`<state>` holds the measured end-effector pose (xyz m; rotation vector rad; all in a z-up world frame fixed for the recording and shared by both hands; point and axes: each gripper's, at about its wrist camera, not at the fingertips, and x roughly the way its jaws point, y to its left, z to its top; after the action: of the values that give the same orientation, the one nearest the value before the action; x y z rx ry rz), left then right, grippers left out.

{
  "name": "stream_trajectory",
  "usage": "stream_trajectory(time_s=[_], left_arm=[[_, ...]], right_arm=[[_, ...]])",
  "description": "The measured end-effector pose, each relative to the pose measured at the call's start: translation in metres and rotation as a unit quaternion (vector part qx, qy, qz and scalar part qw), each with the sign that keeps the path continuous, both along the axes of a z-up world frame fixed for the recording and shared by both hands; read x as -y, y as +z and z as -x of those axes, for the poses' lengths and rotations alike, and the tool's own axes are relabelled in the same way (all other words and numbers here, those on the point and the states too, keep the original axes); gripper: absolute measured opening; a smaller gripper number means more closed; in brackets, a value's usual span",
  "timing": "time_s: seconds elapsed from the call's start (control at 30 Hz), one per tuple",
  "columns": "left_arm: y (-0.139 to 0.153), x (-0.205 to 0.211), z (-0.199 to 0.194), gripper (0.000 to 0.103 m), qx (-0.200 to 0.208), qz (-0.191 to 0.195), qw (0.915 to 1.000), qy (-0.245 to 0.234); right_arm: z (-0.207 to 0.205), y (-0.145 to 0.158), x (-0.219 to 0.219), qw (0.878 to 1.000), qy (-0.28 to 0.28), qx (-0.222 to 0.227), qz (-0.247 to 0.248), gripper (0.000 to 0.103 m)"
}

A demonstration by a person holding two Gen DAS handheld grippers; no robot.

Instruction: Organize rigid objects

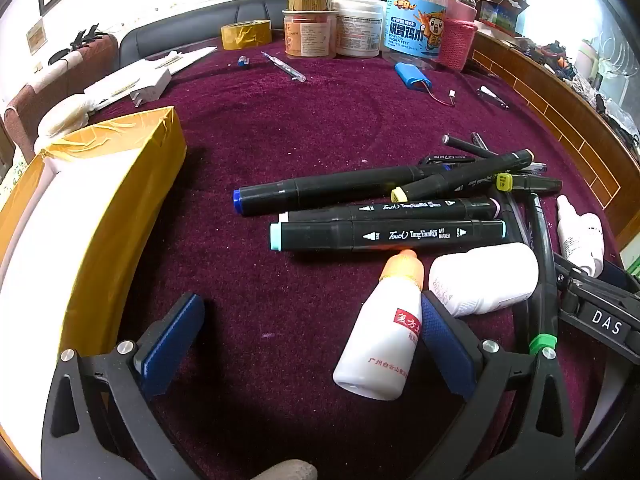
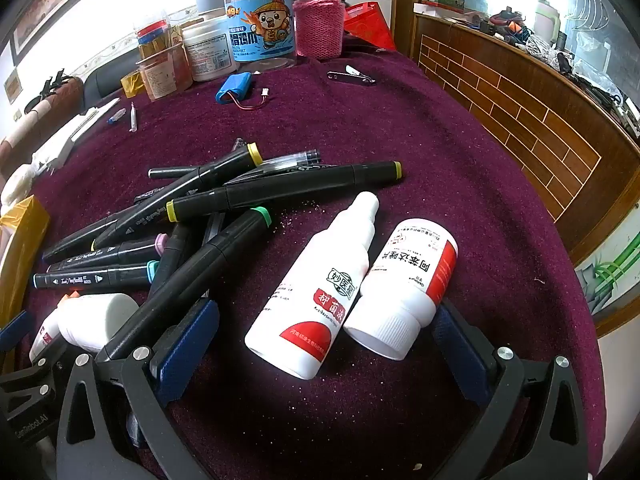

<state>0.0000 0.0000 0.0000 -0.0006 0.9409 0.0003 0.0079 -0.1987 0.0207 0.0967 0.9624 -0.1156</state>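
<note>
**Both claws wide over a crowded maroon tabletop**

The left claw [image 1: 312,340] stands wide and holds nothing. Bare maroon cloth lies between its pads, and more open cloth stretches ahead toward the far row of jars. A small white bottle with an orange cap [image 1: 384,328] lies just inside its right pad [image 1: 444,344]; whether they touch is hard to tell. Along the left runs a yellow-taped box [image 1: 132,200] with a white inside, cut off by the frame edge, closing that side.

The right claw [image 2: 326,344] is also wide and grips nothing. Between its pads lie a white spray bottle [image 2: 316,288] and a white pill bottle with a red label [image 2: 404,288], side by side and touching. The pill bottle's ribbed cap sits close to the right pad [image 2: 460,344]. To the right the cloth drops away at the tabletop edge [image 2: 552,240], beside a brick-patterned panel.

The heap of black markers [image 1: 384,216] lies between the two claws, crossing one over another, so lower ones are partly covered and hard to count. A green-capped marker [image 2: 200,268] slants toward the right claw's left pad, its lower end hidden behind the claw body.

Only the left view shows the box's full length and a roll of yellow tape [image 1: 246,34]. Only the right view shows the spray and pill bottles whole and the tabletop's right edge. A plain white bottle [image 1: 484,280] near the left claw appears in both, partly cut off in the right view. A blue battery pack [image 2: 236,88] lies apart on open cloth farther back.
</note>
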Motion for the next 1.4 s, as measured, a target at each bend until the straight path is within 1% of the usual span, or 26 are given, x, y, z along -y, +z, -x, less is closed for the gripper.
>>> stream_trajectory(time_s=[1.4], left_arm=[[0.0023,0.0005,-0.0031,0.103,0.0,-0.001,1.0,0.005]], right_arm=[[-0.0003,0.0002,-0.0002,1.0,0.0,0.0,0.001,0.102]])
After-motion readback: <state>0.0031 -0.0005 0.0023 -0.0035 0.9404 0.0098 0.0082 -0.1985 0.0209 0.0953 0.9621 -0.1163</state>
